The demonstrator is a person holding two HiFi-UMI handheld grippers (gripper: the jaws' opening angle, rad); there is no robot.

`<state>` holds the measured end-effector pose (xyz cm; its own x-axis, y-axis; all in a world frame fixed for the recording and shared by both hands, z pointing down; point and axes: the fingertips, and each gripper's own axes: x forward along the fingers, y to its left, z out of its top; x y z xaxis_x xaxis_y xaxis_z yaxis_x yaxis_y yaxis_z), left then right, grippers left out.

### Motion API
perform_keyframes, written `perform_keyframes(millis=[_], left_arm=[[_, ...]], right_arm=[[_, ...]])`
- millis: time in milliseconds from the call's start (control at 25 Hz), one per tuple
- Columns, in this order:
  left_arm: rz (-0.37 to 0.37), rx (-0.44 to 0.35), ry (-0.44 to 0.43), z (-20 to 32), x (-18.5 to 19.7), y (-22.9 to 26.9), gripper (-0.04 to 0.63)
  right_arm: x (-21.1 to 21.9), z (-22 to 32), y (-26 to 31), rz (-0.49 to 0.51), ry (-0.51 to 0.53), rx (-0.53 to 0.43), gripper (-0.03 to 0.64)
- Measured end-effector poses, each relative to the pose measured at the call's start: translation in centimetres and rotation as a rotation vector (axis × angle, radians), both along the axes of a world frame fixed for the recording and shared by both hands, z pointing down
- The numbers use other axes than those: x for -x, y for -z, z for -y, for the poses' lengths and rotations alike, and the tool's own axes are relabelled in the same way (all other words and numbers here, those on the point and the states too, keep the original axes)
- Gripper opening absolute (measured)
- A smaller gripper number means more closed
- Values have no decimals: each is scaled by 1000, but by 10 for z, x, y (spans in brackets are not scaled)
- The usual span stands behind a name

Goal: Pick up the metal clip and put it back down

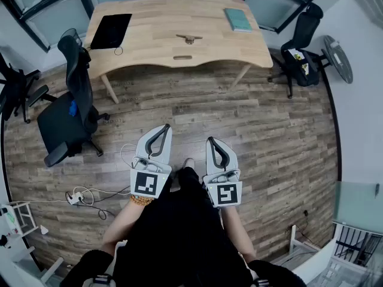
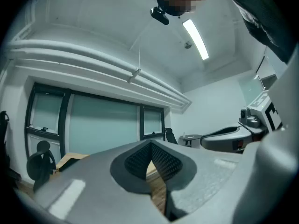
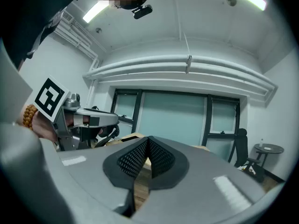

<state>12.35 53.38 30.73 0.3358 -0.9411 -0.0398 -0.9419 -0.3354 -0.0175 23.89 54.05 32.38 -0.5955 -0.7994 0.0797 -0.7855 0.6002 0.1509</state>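
Metal clip [image 1: 189,39]: lies on surface [image 1: 149,17], centre, toward its near edge. Left tool [image 1: 164,128], right tool [image 1: 210,141]: both pinched closed, empty, well back from surface. Advised: walk up first, spread one tool, straddle clip squarely.

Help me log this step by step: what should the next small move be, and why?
Probably walk forward toward the table. The metal clip lies near its middle, across a stretch of wood floor. The left gripper and right gripper sit close to the body, jaws shut on nothing, so neither looks able to reach it from here.
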Motion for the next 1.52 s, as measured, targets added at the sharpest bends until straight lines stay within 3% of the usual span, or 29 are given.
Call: perform_keyframes(millis=[320,560,1160,1520], left_arm=[[-30,-21,-34,1,22,4,0],[-8,-6,-49,34,16,1,0],[65,50,53,214,44,-8,0],[34,79,75,295,67,-21,0]], right_arm=[[29,-7,-11,17,-14,51,11],[30,26,-10,56,-10,46,11],[27,244,-16,82,65,39,11],[40,341,-36,25,66,81,11]])
